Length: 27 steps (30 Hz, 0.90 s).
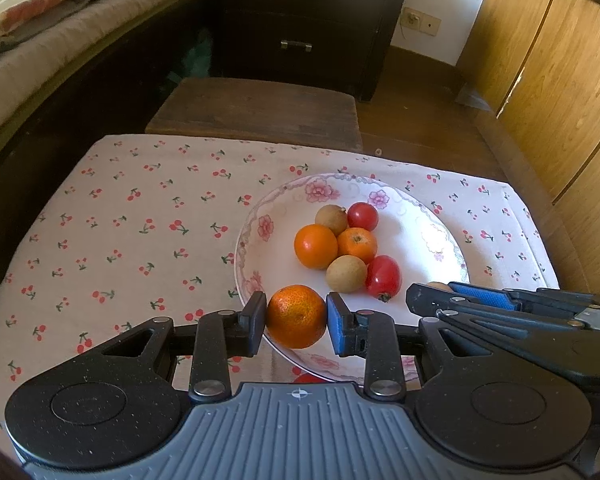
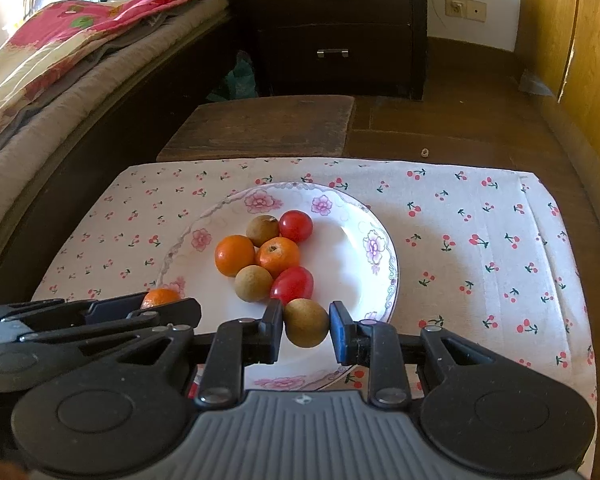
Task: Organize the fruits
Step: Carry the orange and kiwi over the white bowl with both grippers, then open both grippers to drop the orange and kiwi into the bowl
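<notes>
A white floral plate (image 1: 420,216) (image 2: 356,236) sits on the cherry-print cloth. On it lie two oranges (image 1: 315,246) (image 2: 234,255), two brown longans (image 1: 346,273) (image 2: 253,283) and two red tomatoes (image 1: 383,275) (image 2: 292,285), clustered together. My left gripper (image 1: 296,318) is shut on a small orange (image 1: 296,316) over the plate's near left rim. My right gripper (image 2: 306,323) is shut on a brown longan (image 2: 306,322) over the plate's near edge. Each gripper shows in the other's view: the right one (image 1: 432,296), the left one (image 2: 172,304).
The cherry-print cloth (image 1: 120,220) (image 2: 480,248) covers the table. A dark wooden stool (image 1: 256,108) stands beyond it, then a dark drawer cabinet (image 1: 300,20). A bed (image 1: 40,32) lies left; wooden wardrobe doors (image 1: 560,80) stand right.
</notes>
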Each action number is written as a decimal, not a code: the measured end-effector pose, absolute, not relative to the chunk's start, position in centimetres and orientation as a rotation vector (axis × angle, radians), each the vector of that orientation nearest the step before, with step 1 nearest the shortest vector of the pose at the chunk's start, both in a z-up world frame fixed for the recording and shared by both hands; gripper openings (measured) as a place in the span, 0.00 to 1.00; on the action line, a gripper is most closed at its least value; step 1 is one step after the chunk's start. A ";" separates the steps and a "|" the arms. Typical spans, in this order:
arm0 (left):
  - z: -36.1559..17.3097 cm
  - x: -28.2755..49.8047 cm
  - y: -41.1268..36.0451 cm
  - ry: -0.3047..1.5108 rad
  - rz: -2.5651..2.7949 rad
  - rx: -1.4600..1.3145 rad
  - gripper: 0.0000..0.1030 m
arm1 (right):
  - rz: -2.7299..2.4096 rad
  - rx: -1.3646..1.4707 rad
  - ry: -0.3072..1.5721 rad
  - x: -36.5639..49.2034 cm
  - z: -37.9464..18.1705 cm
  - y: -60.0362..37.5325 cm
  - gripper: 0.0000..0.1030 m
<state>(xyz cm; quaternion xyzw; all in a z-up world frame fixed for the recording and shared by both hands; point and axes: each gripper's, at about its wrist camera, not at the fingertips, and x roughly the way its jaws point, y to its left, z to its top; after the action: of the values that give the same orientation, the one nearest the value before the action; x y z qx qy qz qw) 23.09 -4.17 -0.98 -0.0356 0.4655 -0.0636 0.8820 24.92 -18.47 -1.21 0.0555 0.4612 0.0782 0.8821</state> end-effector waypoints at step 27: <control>-0.6 22.8 -3.9 0.954 -0.119 -0.063 0.45 | 0.144 0.127 0.946 24.6 -0.9 -18.6 0.28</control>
<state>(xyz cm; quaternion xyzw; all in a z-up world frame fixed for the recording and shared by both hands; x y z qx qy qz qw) 22.77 -3.88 -0.60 -0.0303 0.4589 -0.0572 0.8861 24.65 -18.57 -0.87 0.0609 0.4550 0.0692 0.8857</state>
